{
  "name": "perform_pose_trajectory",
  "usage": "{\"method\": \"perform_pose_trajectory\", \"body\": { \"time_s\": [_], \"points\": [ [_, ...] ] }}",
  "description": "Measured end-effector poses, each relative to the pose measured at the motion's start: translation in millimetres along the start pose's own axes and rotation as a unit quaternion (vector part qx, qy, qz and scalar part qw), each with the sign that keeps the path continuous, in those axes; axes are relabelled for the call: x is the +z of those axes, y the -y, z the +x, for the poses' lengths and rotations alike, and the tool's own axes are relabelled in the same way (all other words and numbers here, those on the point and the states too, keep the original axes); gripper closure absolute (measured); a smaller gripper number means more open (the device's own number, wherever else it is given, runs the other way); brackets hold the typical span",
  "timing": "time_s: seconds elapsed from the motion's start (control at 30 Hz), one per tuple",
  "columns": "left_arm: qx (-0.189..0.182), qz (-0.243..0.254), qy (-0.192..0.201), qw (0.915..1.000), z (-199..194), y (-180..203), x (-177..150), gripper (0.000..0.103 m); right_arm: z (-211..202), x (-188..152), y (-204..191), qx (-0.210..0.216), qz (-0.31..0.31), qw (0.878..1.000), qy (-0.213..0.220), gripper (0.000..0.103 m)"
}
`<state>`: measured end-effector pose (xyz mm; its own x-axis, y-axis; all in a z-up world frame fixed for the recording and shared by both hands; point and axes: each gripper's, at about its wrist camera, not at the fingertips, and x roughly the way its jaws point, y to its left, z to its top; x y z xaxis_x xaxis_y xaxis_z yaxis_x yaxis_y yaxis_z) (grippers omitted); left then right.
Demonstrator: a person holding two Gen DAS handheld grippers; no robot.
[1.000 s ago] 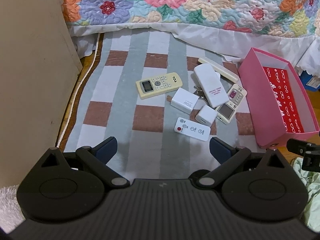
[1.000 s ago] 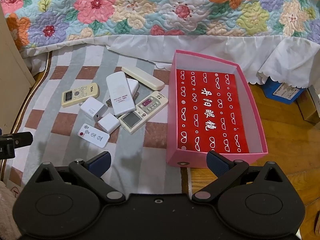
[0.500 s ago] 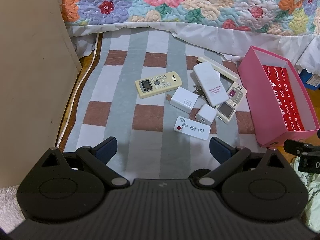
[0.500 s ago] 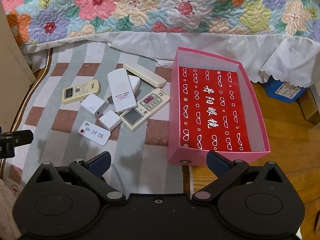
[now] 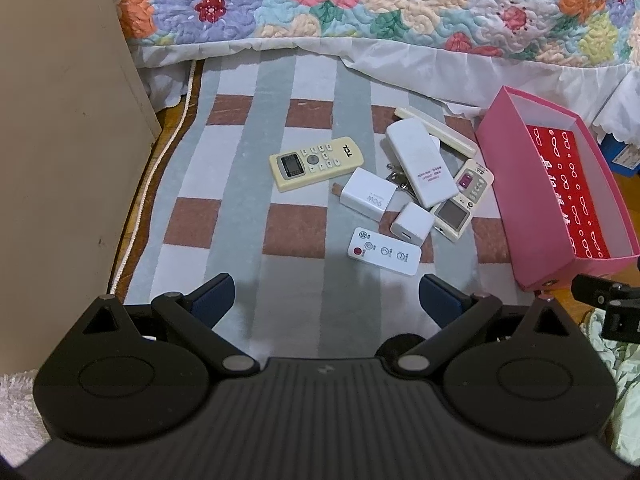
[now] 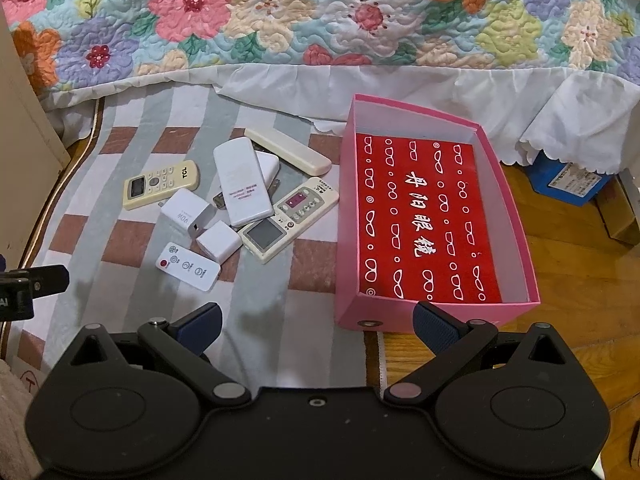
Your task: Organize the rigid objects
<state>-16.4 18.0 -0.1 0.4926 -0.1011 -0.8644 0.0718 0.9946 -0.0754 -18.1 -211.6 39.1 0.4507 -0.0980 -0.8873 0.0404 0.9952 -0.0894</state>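
Remotes and chargers lie clustered on the striped rug (image 5: pixel 288 312), just left of the pink box (image 6: pixel 348 216), whose red-lined floor shows nothing inside. Cluster: yellowish TCL remote (image 5: pixel 316 162), large white charger (image 5: pixel 368 195), small white cube charger (image 5: pixel 412 223), flat white remote (image 5: pixel 385 251) with a red button nearest the camera, grey-screen remote (image 6: pixel 288 218), long white remote (image 6: pixel 242 182) stacked over others. Left gripper (image 5: pixel 326 298) spread wide, nothing held, short of the flat remote. Right gripper (image 6: pixel 316 322) likewise spread and unloaded, near the box's front corner. Judgement: sorting not begun. Take the isolated flat remote first; pinch across its narrow width, fingers pressed into the rug, avoid nudging the cube charger touching its far edge.
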Motion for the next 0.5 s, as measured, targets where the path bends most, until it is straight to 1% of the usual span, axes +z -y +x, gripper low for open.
{"method": "perform_pose_trajectory", "body": {
  "time_s": [0.17, 0.3, 0.37, 0.4, 0.43, 0.5],
  "points": [
    [-0.015, -0.015, -0.014, 0.9997, 5, -3, 1, 0.003, -1, 0, 0, 0.001, 0.001, 1.0, 0.0, 0.0],
    [-0.014, -0.02, -0.009, 0.9997, 5, -4, 1, 0.003, -3, 1, 3, 0.006, 0.003, 1.0, 0.007, 0.0],
    [-0.013, -0.025, -0.005, 0.9996, 6, -6, 1, 0.003, -9, 1, 7, 0.019, 0.002, 0.999, 0.028, 0.0],
    [-0.013, -0.027, -0.002, 0.9995, 7, -7, 1, 0.003, -15, 1, 10, 0.032, 0.004, 0.998, 0.047, 0.0],
    [-0.009, -0.028, 0.001, 0.9996, 8, -8, 2, 0.003, -21, 2, 16, 0.048, 0.011, 0.996, 0.069, 0.0],
    [0.011, -0.029, 0.005, 0.9995, 11, -8, 2, 0.003, -33, 2, 31, 0.077, 0.021, 0.989, 0.125, 0.0]
  ]
}}
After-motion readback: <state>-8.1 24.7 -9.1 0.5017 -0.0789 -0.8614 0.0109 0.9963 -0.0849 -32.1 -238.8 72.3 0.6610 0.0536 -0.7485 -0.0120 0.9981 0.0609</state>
